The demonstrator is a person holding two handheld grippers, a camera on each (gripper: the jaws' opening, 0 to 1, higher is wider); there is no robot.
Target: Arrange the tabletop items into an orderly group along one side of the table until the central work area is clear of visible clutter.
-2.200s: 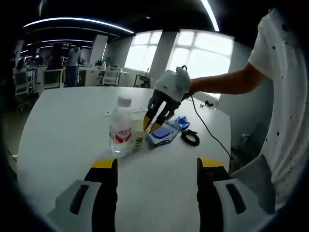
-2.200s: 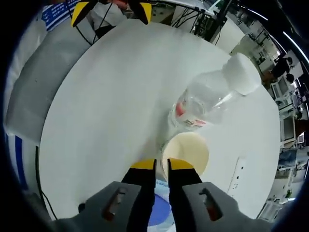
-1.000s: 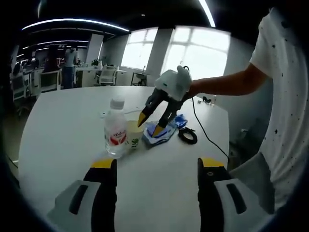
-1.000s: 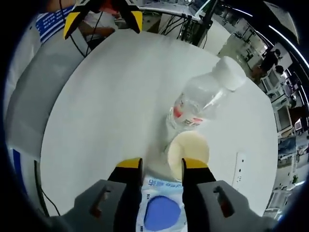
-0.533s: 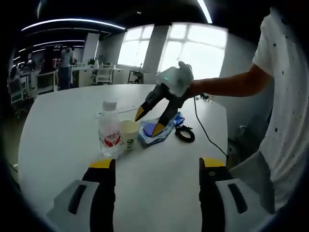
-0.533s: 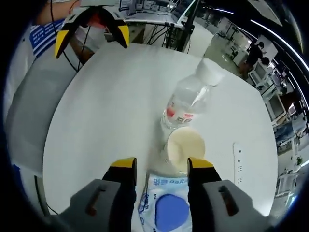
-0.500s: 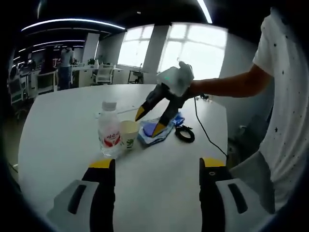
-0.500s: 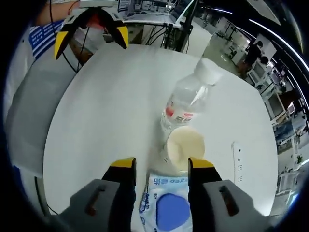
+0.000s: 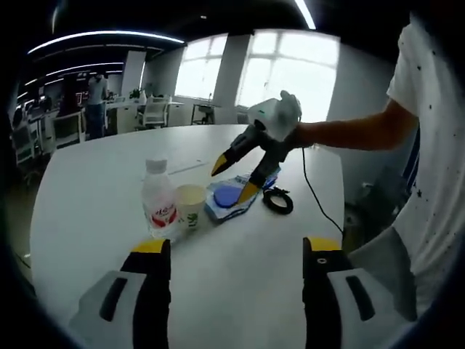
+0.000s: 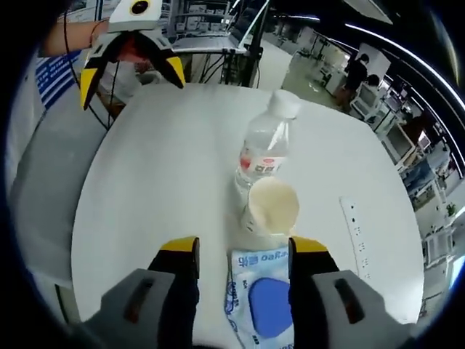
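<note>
Left gripper view: left gripper [image 9: 234, 251] hovers with jaws wide above the white tabletop [image 9: 94, 182]. Beyond stand a water bottle [image 9: 159, 204], paper cup [image 9: 190, 206], blue-and-white packet [image 9: 228, 198] and black cable [image 9: 277, 201], the right gripper [image 9: 243, 174] spread above the packet.

Right gripper view: jaws wide over the packet [image 10: 259, 302], cup [image 10: 269, 206] and bottle [image 10: 263, 158] just ahead.

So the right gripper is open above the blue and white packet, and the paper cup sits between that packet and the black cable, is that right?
Not quite. The right gripper is open above the blue and white packet, but the paper cup sits between that packet and the water bottle, as the right gripper view shows. The black cable lies on the packet's far side from the cup in the left gripper view.
</note>
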